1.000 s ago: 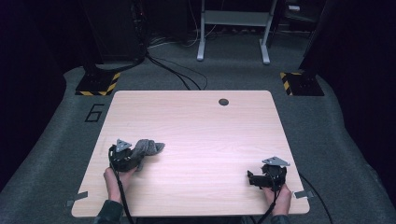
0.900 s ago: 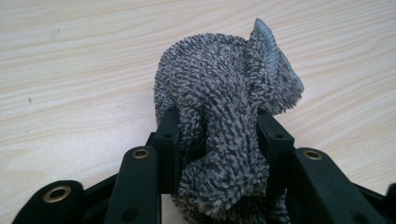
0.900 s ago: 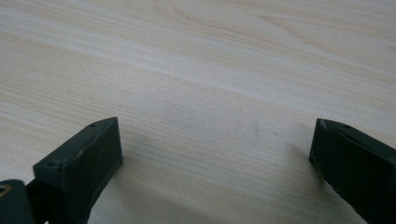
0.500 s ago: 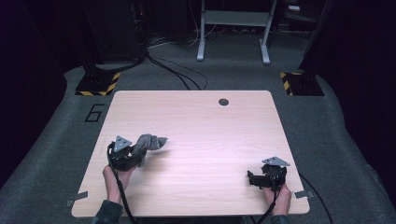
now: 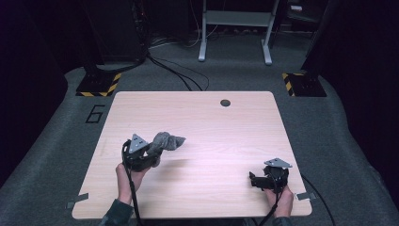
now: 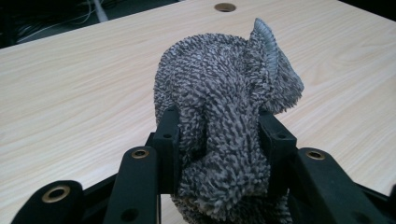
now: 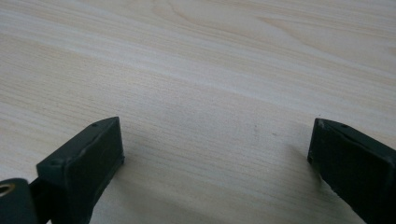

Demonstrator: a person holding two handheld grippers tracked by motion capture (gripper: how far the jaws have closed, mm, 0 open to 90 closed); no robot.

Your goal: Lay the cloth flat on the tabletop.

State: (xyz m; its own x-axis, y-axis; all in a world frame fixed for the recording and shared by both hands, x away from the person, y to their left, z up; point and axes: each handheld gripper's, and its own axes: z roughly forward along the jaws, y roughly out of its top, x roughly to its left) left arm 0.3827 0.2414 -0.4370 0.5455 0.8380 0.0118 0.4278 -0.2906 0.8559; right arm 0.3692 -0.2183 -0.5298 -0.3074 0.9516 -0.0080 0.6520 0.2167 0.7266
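Observation:
A grey fuzzy cloth (image 5: 165, 142) (image 6: 224, 121) is bunched up at the left of the wooden table (image 5: 211, 127), lifted off the surface. My left gripper (image 5: 149, 155) (image 6: 217, 130) is shut on the cloth, whose nap bulges out between the two black jaws. My right gripper (image 5: 254, 180) (image 7: 217, 144) rests low over the table near the front right corner, jaws wide apart with only bare wood between them.
A round cable hole (image 5: 225, 102) sits near the table's far edge. On the floor beyond lie black cables (image 5: 179, 75), a metal frame's legs (image 5: 235, 33) and two yellow-and-black striped bases (image 5: 99, 84).
My left gripper has carried the cloth up and a little to the right, off the table. The right gripper has stayed where it was.

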